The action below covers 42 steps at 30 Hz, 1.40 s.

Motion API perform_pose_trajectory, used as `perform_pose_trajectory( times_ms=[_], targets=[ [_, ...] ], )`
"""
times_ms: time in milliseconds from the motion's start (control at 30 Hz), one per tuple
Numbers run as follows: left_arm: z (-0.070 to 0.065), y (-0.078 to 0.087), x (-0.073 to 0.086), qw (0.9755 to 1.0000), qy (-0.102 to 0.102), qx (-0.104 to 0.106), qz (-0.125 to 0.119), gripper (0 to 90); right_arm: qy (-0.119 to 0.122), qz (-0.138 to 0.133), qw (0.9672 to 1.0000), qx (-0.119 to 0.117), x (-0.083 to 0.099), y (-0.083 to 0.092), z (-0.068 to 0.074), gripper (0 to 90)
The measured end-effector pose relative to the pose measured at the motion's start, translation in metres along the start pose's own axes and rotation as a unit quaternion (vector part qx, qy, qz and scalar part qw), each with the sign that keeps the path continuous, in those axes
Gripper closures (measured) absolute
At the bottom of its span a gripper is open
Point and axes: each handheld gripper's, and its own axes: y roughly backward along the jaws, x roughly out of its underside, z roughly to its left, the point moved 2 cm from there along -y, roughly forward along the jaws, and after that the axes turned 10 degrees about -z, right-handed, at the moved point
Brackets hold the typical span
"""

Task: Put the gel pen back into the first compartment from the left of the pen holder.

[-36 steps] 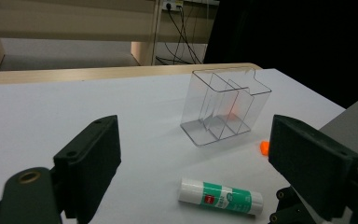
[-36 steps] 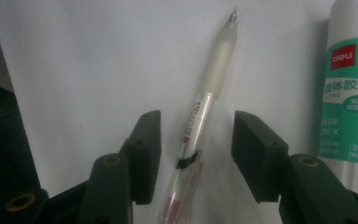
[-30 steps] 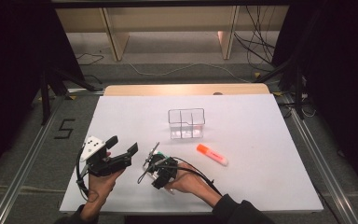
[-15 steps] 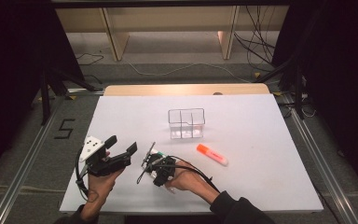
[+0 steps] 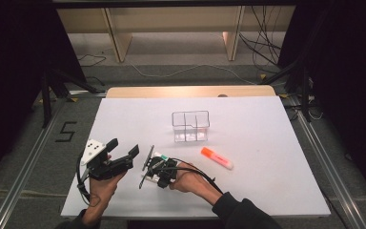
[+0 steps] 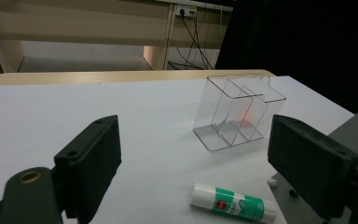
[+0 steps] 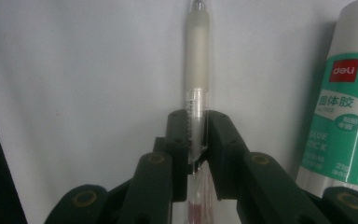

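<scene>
— What's the left gripper doing?

— Idling at about eight o'clock on the table, jaws wide apart with nothing between them. Past them I see the clear organizer and the glue stick.

— And the right gripper?

— Just right of it, at about seven o'clock. Its jaws have just been closing, and now they pinch the pen by its barrel; a second ago they stood wider around it. The pen lies flat on the table, tip pointing away, the glue stick just beside it.

— So?

— I'd say the grip is made. Next I lift it toward the organizer at twelve o'clock. The orange highlighter waits at four.
</scene>
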Motion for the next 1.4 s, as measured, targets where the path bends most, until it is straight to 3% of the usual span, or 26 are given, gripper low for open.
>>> perform_pose_trajectory(
  times_ms=[100, 133, 333, 667, 833, 1067, 1300, 1400],
  targets=[
    [0.000, 0.000, 0.000, 1.0000, -0.001, -0.002, 0.000, 16.8, 0.008, -0.003, 0.9999, 0.006, 0.001, 0.002, 0.000, 79.8],
    [0.000, 0.000, 0.000, 1.0000, -0.003, -0.002, 0.002, 16.8, 0.000, -0.003, 1.0000, 0.004, 0.001, 0.005, 0.000, 79.8],
    [0.000, 0.000, 0.000, 1.0000, -0.001, -0.005, -0.003, 16.8, 0.008, -0.031, 0.9995, 0.005, 0.003, 0.019, -0.006, 79.9],
    [-0.001, 0.000, 0.000, 1.0000, 0.000, -0.004, -0.007, 16.9, -0.007, -0.098, 0.9951, 0.011, 0.012, 0.049, -0.020, 79.9],
    [-0.002, 0.000, 0.000, 1.0000, -0.002, 0.004, -0.004, 16.9, -0.027, -0.144, 0.9892, 0.008, 0.019, 0.065, -0.027, 79.9],
    [-0.006, -0.001, 0.001, 0.9999, -0.004, 0.013, -0.003, 16.9, -0.044, -0.185, 0.9814, 0.023, 0.028, 0.081, -0.036, 79.9],
    [-0.013, -0.003, 0.003, 0.9994, -0.006, 0.035, 0.006, 16.9, -0.066, -0.226, 0.9705, 0.051, 0.036, 0.094, -0.052, 79.9],
    [-0.018, -0.004, 0.004, 0.9986, -0.009, 0.051, 0.013, 16.9, -0.073, -0.249, 0.9635, 0.066, 0.038, 0.099, -0.058, 79.8]
  ],
)
